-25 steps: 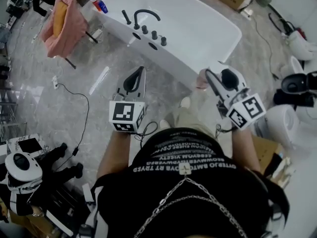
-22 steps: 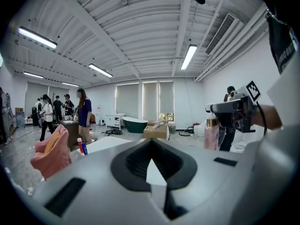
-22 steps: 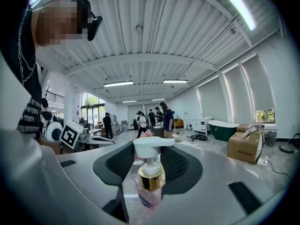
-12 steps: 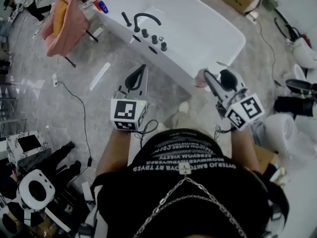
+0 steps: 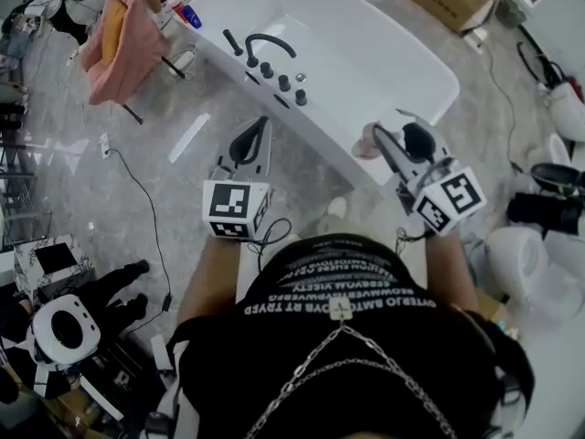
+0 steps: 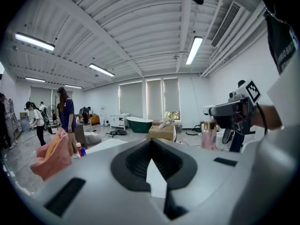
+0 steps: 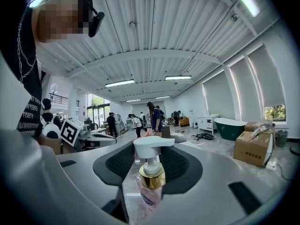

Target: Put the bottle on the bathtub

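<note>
Pink pump bottle (image 7: 150, 193), clamped in the right gripper's (image 5: 377, 141) fingers, has neared the white bathtub (image 5: 352, 58) rim — left gripper (image 5: 260, 123) closed, empty.

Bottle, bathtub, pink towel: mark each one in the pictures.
bottle (image 7: 151, 177), right gripper view, on its gold collar under the white pump.
bathtub (image 5: 327, 117), head view, on the bare near rim, between the black taps and the bottle.
towel (image 5: 137, 48), head view, on the middle of the pink cloth.

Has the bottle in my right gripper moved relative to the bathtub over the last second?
Yes. The bottle has advanced toward the bathtub and now sits over its near rim.
</note>
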The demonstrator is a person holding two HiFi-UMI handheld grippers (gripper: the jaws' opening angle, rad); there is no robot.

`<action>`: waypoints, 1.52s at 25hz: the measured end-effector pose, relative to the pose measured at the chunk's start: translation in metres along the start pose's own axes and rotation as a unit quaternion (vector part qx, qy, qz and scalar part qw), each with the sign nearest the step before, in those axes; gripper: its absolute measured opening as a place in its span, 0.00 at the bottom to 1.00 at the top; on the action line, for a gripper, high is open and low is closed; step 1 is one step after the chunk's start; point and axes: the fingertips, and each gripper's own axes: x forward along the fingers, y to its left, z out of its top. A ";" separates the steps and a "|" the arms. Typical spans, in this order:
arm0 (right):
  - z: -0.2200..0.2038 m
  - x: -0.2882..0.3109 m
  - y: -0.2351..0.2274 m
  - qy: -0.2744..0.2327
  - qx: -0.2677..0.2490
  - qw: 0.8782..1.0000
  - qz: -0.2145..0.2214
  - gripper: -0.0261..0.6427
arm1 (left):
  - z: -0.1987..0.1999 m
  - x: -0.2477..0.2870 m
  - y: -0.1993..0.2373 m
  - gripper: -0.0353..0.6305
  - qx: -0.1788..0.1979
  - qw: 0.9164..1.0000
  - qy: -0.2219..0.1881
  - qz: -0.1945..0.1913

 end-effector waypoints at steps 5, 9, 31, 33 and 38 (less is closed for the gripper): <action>0.004 0.008 -0.028 -0.001 0.002 1.000 0.017 0.29 | 0.016 0.026 -0.007 0.06 0.005 1.000 0.000 0.010; 0.006 0.014 -0.051 -0.003 0.005 1.000 0.031 0.29 | 0.023 0.040 -0.012 0.06 0.006 1.000 0.002 0.024; -0.051 0.081 -0.085 0.044 0.034 0.996 0.063 0.30 | -0.003 0.045 0.014 0.06 -0.010 0.997 0.031 0.074; -0.056 0.091 -0.087 0.049 0.034 0.996 0.060 0.30 | 0.001 0.054 0.021 0.06 -0.006 0.997 0.029 0.065; -0.079 0.116 -0.097 0.073 0.041 0.995 0.045 0.30 | 0.012 0.077 0.039 0.06 0.006 0.999 0.023 0.049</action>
